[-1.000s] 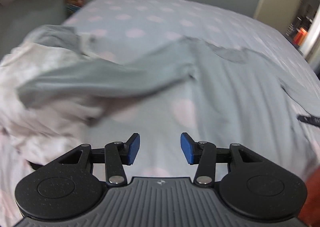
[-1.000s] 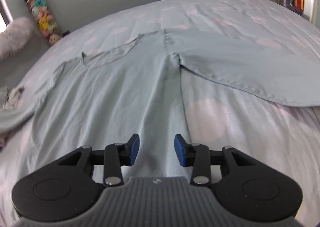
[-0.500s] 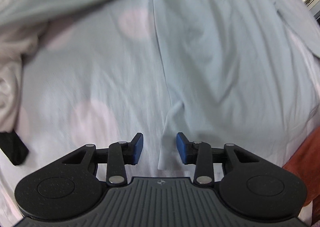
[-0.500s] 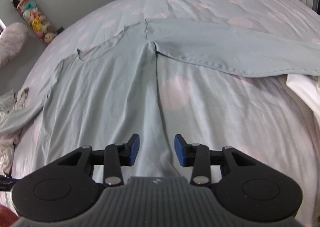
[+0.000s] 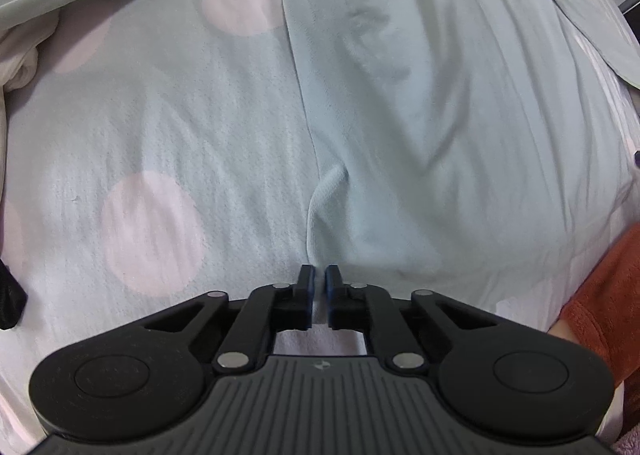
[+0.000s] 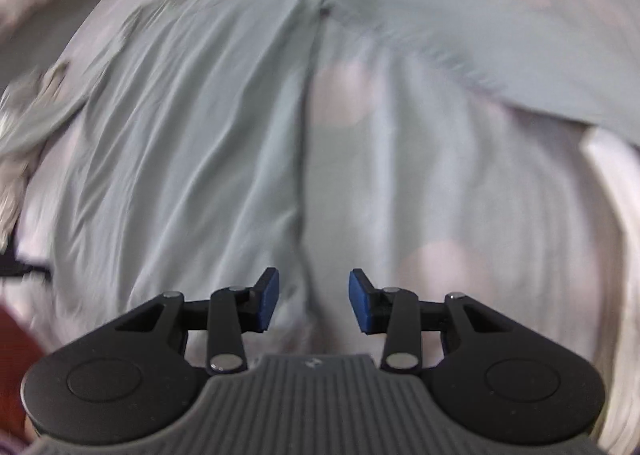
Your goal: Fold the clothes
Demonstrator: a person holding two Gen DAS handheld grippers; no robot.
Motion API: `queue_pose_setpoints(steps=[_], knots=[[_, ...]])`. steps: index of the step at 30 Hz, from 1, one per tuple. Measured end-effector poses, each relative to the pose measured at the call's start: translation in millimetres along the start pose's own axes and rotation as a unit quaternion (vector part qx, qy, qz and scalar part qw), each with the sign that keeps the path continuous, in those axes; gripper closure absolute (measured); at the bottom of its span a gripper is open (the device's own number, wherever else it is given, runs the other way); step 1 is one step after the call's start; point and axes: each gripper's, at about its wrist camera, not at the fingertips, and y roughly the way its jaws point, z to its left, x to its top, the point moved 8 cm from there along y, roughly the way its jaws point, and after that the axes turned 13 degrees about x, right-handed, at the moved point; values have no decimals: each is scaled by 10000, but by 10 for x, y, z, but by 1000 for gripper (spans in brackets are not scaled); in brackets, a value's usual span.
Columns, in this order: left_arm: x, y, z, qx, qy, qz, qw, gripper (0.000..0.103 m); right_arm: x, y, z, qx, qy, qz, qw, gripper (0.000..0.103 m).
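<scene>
Left gripper (image 5: 319, 297): dropped toward the bed and tipped steeply down in the last second; its jaws have just been closing and now pinch the shirt's (image 5: 420, 103) near corner, a thin strip of cloth between the pads; a ridge of fabric bunches up just ahead of the tips.
Shirt: pale green, long-sleeved, spread flat on the spotted sheet (image 5: 152, 159); one side edge runs up the middle of the left view, the other up the middle of the right view (image 6: 192, 127); a sleeve lies out to each side.
Right gripper (image 6: 313, 305): jaws parted as before, nothing clamped; it has slid across and tilted down, so the shirt's edge now lies between the open pads; the view is blurred.
Meaning: one hem corner looks secured, the other not yet; the fold itself has not started.
Next, likely: right jaws close on their corner, then both lift together.
</scene>
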Motion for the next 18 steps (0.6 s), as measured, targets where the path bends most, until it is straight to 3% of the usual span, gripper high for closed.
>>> queue_pose_setpoints(steps=[7, 8, 9, 11, 18], knots=[[-96, -66, 31, -38, -53, -80, 9999, 101, -107, 209, 19, 226, -133, 838, 9961, 61], [-108, -81, 33, -32, -49, -99, 9999, 101, -118, 220, 17, 238, -123, 892, 9957, 65], [-125, -106, 34, -32, -51, -120, 9999, 101, -136, 222, 26, 244, -145, 940, 9952, 82], [-169, -196, 34, -81, -39, -205, 9997, 101, -168, 165, 54, 272, -196, 905, 9953, 96], [-287, -535, 162, -365, -69, -391, 9985, 102, -158, -380, 162, 716, -163, 360, 9966, 99]])
